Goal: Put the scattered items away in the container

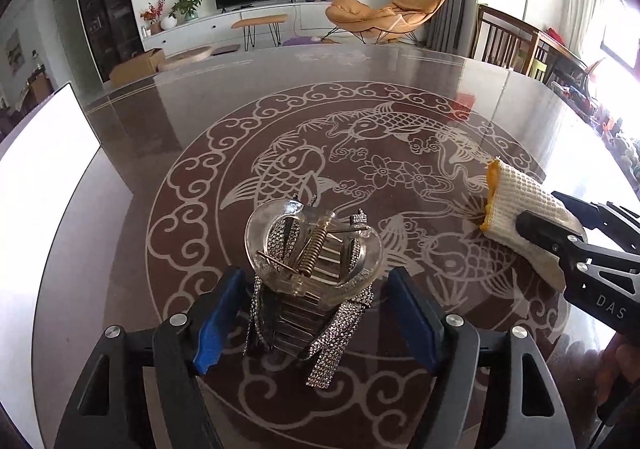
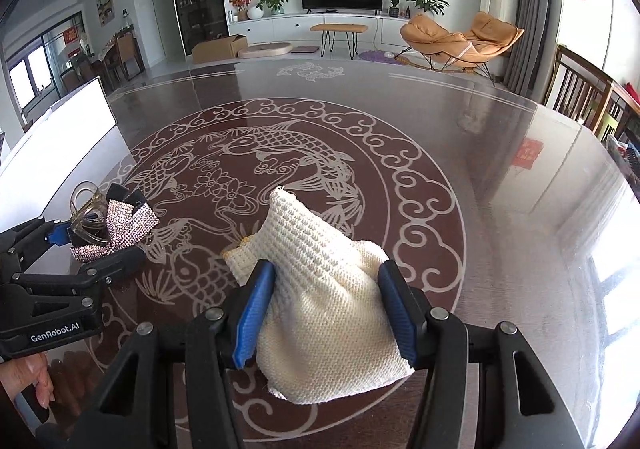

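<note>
Between the left hand-held gripper [image 1: 316,313] pads, spread w/ gaps each side, lies the rhinestone hair claw [image 1: 312,261] on the table [image 1: 400,89]. Right hand-held gripper [image 2: 326,309] pinches the knit pouch [image 2: 320,289]. Risks: claw's smooth shell could skid on glossy top; floppy pouch may sag out. Count: 1 claw, 1 pouch, 2 grippers; white container [image 1: 44,177] far left.

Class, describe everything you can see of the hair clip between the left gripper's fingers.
The hair clip is a clear plastic claw with a brass-coloured coil spring, teeth and rhinestone ribbon strips trailing down. It sits on the dark patterned table, between the left gripper's blue pads, which stand apart from it.
</note>
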{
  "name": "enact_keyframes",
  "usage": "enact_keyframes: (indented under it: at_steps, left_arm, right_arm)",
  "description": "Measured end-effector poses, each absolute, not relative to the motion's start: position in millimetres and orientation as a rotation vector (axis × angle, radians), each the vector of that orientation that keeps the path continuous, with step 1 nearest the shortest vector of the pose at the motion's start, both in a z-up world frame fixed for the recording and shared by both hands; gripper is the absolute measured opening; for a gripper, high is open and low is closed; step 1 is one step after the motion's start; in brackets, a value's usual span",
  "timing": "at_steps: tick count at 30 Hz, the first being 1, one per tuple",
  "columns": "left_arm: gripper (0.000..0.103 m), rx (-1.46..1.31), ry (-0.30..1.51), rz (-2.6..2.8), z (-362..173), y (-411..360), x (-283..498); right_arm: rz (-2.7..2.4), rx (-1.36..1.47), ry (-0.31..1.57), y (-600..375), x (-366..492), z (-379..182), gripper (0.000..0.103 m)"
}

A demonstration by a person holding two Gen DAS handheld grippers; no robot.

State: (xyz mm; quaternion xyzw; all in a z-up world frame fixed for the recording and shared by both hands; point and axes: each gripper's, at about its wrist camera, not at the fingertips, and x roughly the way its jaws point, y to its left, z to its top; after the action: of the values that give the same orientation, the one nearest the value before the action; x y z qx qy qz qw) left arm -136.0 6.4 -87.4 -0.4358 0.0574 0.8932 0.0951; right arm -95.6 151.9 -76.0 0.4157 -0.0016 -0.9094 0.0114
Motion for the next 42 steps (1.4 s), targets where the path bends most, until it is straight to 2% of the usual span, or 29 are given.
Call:
enact_keyframes:
  at_steps: [7, 9, 11, 16, 42]
  left_arm:
    - [0.074, -1.297, 0.162, 2.645, -87.1, -0.1, -139.0]
    - [0.080, -1.309, 0.146, 2.641, -87.6, -1.8, -140.6]
    - [0.091, -1.326, 0.155, 2.631, -88.4, -1.0, -142.2]
    - [0.103, -1.359, 0.154, 2.613, -90.3, -0.9, -145.6]
    - [0.103, -1.361, 0.150, 2.608, -92.4, -4.5, -145.3]
  right_arm:
    - [-2.834, 1.296, -0.012, 152.3, -95.9, -76.2, 0.056]
    - [-2.832, 1.295, -0.017, 152.8, -96.1, -76.2, 0.056]
    - [-2.830, 1.293, -0.025, 153.2, -96.6, -76.3, 0.056]
    - [-2.830, 1.293, -0.027, 153.4, -97.0, -76.3, 0.056]
    - [-2.821, 1.284, -0.060, 157.5, -96.3, -75.2, 0.056]
